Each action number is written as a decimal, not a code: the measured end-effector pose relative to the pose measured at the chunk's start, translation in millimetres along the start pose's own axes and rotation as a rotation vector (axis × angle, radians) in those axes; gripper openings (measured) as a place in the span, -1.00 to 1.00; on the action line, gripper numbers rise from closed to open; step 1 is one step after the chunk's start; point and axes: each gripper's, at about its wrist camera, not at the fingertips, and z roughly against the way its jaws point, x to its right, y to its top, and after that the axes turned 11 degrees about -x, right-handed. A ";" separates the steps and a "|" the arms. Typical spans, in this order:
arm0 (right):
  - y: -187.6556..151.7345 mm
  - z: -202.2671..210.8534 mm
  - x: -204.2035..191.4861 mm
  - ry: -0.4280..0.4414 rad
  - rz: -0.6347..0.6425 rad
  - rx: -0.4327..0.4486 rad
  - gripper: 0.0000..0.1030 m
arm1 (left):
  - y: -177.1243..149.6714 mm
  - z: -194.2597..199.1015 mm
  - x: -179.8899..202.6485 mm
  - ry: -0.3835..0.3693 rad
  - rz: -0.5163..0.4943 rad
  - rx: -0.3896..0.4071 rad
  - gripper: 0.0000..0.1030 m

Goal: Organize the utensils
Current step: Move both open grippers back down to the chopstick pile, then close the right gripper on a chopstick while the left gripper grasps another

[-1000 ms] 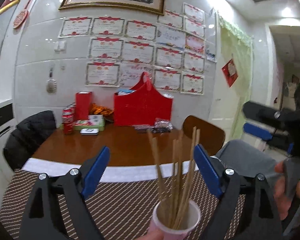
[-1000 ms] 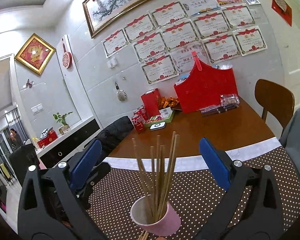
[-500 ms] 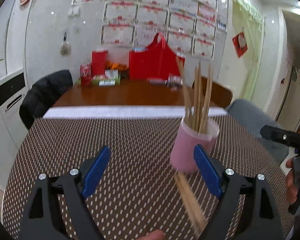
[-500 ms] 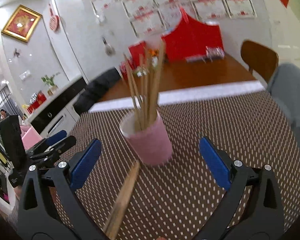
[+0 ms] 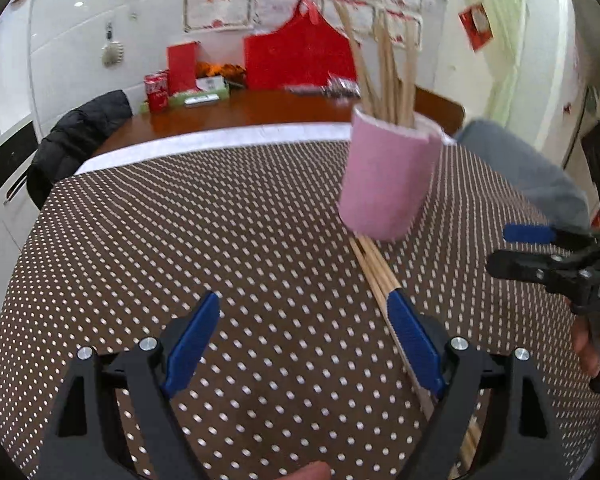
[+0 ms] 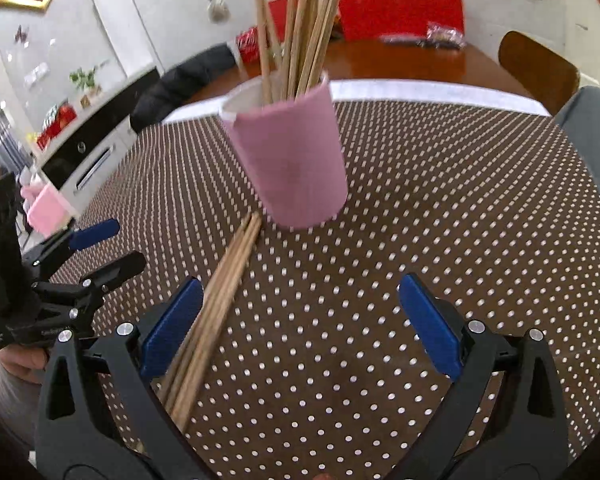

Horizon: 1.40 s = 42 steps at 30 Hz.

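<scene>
With both my left tongs [image 5: 304,336] and right tongs [image 6: 300,324] released and empty, a careless grab at the loose chopsticks [image 6: 220,300] could topple the pink cup [image 6: 292,160] touching them.

Two gripper-mounted fisheyes, angled down, close over the dotted mat [image 5: 228,248], both facing the pink cup [image 6: 292,160].

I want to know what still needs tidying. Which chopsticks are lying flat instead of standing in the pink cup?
The loose bundle of chopsticks on the dotted tablecloth, running from the base of the pink cup toward the camera. The others stand upright inside the cup.
</scene>
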 end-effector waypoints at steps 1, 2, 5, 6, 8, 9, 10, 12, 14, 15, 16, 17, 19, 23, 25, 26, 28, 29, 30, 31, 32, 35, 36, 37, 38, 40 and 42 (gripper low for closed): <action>-0.8 -2.7 -0.8 -0.003 0.001 -0.010 0.88 | -2.3 -3.7 4.0 0.001 -0.017 -0.021 0.64; -1.8 -5.9 -2.0 -0.005 0.005 -0.022 0.88 | -2.3 -5.7 7.3 0.000 -0.026 -0.033 0.64; -5.0 -10.3 -4.0 -0.011 0.023 -0.040 0.88 | -8.7 -10.5 17.5 -0.012 -0.070 -0.070 0.64; -5.7 -11.1 -5.1 -0.013 0.025 -0.042 0.88 | -11.2 -11.9 21.6 -0.008 -0.088 -0.082 0.64; -7.2 -9.8 -4.9 -0.021 0.025 -0.043 0.88 | -15.6 -15.0 27.8 -0.003 -0.116 -0.106 0.64; -7.3 -8.5 -4.9 -0.022 0.025 -0.042 0.88 | -18.1 -16.6 30.3 0.001 -0.126 -0.117 0.64; -6.5 -7.8 -5.0 -0.022 0.025 -0.041 0.88 | -20.8 -19.2 33.2 0.014 -0.140 -0.133 0.64; -7.0 -6.7 -5.4 -0.025 0.027 -0.042 0.88 | -24.6 -21.2 36.4 0.031 -0.158 -0.130 0.66; -8.5 -8.0 -7.1 -0.035 0.038 -0.051 0.88 | -25.9 -20.1 38.0 0.047 -0.172 -0.120 0.67; -8.2 -9.5 -7.7 -0.040 0.047 -0.058 0.88 | -26.5 -19.4 38.9 0.054 -0.175 -0.119 0.67; -9.1 -12.3 -11.3 -0.049 0.066 -0.067 0.88 | -27.5 -18.9 39.9 0.054 -0.173 -0.117 0.67; -9.3 -14.1 -14.8 -0.056 0.082 -0.073 0.88 | -27.4 -19.1 42.2 0.051 -0.173 -0.117 0.67; -12.0 -19.3 -23.5 -0.067 0.123 -0.089 0.88 | -28.4 -18.4 45.2 0.048 -0.181 -0.117 0.67; -15.8 -30.2 -37.2 -0.096 0.179 -0.113 0.88 | -30.9 -15.9 43.3 0.043 -0.190 -0.116 0.71; -16.6 -34.6 -41.2 -0.109 0.191 -0.119 0.88 | -29.8 -16.9 40.0 0.039 -0.190 -0.118 0.72; -17.1 -36.9 -42.8 -0.112 0.196 -0.124 0.88 | -30.4 -16.0 38.6 0.044 -0.195 -0.115 0.73; -16.8 -41.1 -45.7 -0.118 0.204 -0.132 0.88 | -31.3 -16.5 37.4 0.069 -0.211 -0.114 0.75; -16.6 -42.6 -47.0 -0.121 0.206 -0.134 0.88 | -28.0 -19.8 33.7 0.086 -0.216 -0.123 0.75; -16.4 -44.1 -47.8 -0.122 0.211 -0.136 0.88 | -28.5 -23.1 32.5 0.098 -0.215 -0.140 0.76; -16.8 -44.5 -48.9 -0.118 0.220 -0.135 0.88 | -28.0 -24.0 28.6 0.073 -0.194 -0.149 0.76; -15.6 -44.9 -49.7 -0.112 0.215 -0.137 0.88 | -28.3 -23.9 26.8 0.060 -0.183 -0.152 0.76; -15.0 -47.2 -51.9 -0.108 0.212 -0.148 0.88 | -26.5 -26.8 20.6 0.026 -0.158 -0.163 0.76; -15.4 -47.0 -52.1 -0.112 0.221 -0.152 0.88 | -25.5 -27.3 17.8 0.014 -0.143 -0.166 0.76; -15.1 -44.5 -50.5 -0.110 0.228 -0.156 0.88 | -24.8 -27.5 15.7 -0.001 -0.130 -0.169 0.76; -16.6 -43.1 -48.0 -0.103 0.231 -0.159 0.88 | -24.1 -27.7 13.5 -0.008 -0.125 -0.170 0.76; -20.8 -42.2 -46.0 -0.097 0.232 -0.158 0.88 | -23.8 -27.6 11.2 -0.002 -0.123 -0.169 0.76; -23.7 -41.8 -45.3 -0.093 0.239 -0.153 0.88 | -23.6 -27.8 9.1 -0.007 -0.118 -0.170 0.76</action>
